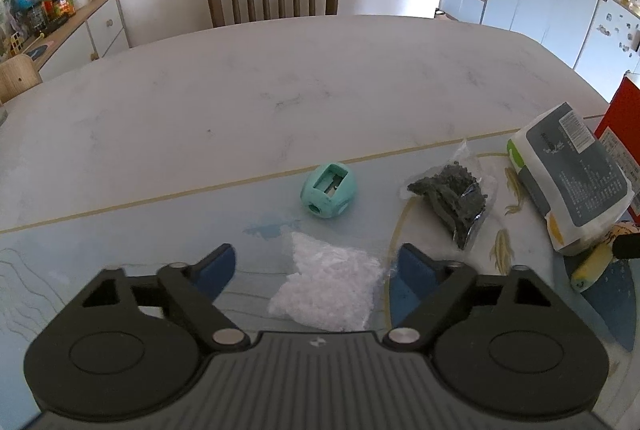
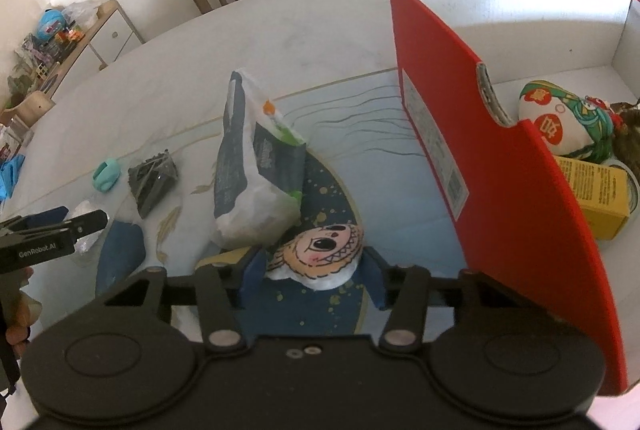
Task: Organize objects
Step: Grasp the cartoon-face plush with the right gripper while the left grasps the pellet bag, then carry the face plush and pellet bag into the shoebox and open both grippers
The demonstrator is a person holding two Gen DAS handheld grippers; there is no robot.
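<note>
The loose things lie spread on a printed mat (image 1: 120,250) on the table (image 1: 280,82), beside a red box (image 2: 500,150) that already holds a patterned pouch (image 2: 560,118) and a yellow carton (image 2: 596,194). That layout suggests the box is the collecting place and the mat the sorting ground.

The left gripper (image 1: 316,270) points steeply down over a clear bag of white bits (image 1: 328,286). Its jaws are spread, 1 blue pad on each side of the bag, the right pad just at the bag's crinkled edge, the left pad apart from it. Straddling the bag this way sets up a squeeze across its width; no grip shows yet.

The right gripper (image 2: 316,264) is set over a small plush doll head (image 2: 320,254), which lies on the dark blue patch of the mat, just in front of a large white and grey packet (image 2: 256,170). Its jaws sit close on both sides of the doll; whether the pads already press the plush cannot be told. The doll lies near the box wall, so it is probably the next item bound for the box.

Farther off, a mint pencil sharpener (image 1: 329,192) and a bag of dark pieces (image 1: 456,198) wait untouched on the mat.
</note>
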